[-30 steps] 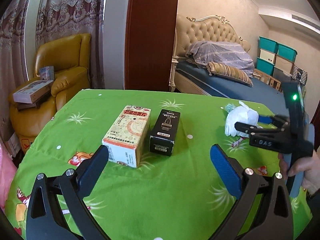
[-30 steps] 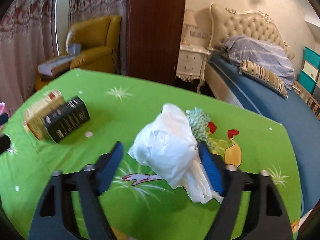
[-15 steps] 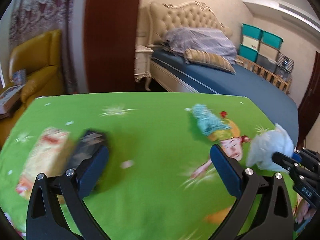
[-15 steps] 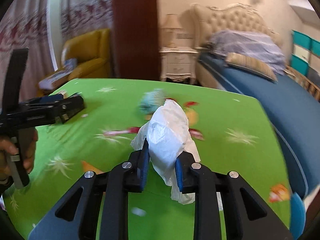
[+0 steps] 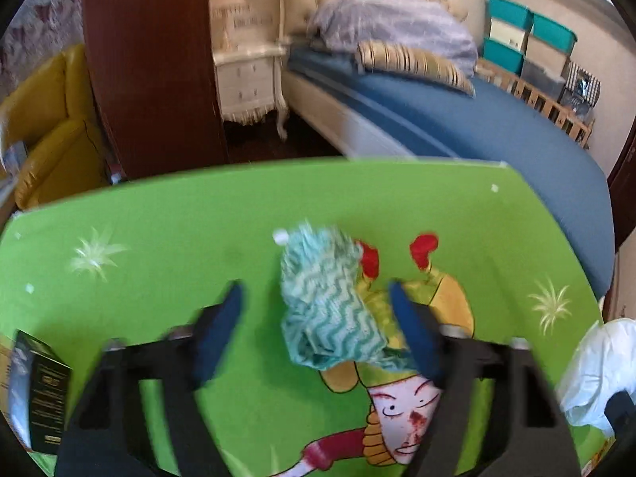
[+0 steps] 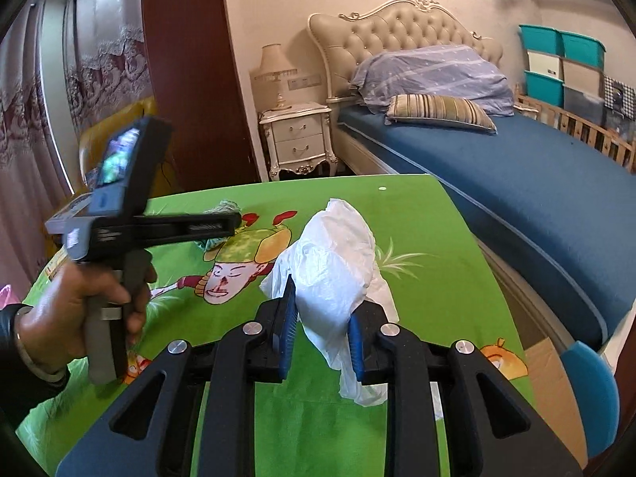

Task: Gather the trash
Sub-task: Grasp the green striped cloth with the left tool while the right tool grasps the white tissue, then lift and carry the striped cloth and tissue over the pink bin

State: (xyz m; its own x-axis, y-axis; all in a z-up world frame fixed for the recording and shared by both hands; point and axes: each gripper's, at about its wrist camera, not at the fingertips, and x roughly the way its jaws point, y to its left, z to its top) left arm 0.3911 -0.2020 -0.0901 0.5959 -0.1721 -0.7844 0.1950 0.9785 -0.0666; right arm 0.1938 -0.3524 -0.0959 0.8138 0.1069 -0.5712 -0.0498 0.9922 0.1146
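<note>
Trash: a teal rag [image 5: 330, 302] lies between the closing pads of the left tool [image 5: 316, 318], not yet pinched; the right tool [image 6: 324, 330] is clamped on a white bag [image 6: 338, 262] above the tabletop [image 5: 159, 222]. The rag should be centred before lifting.

A blue bed [image 6: 516, 183] with a striped pillow [image 6: 441, 108] stands beside a white nightstand [image 6: 298, 141].
</note>
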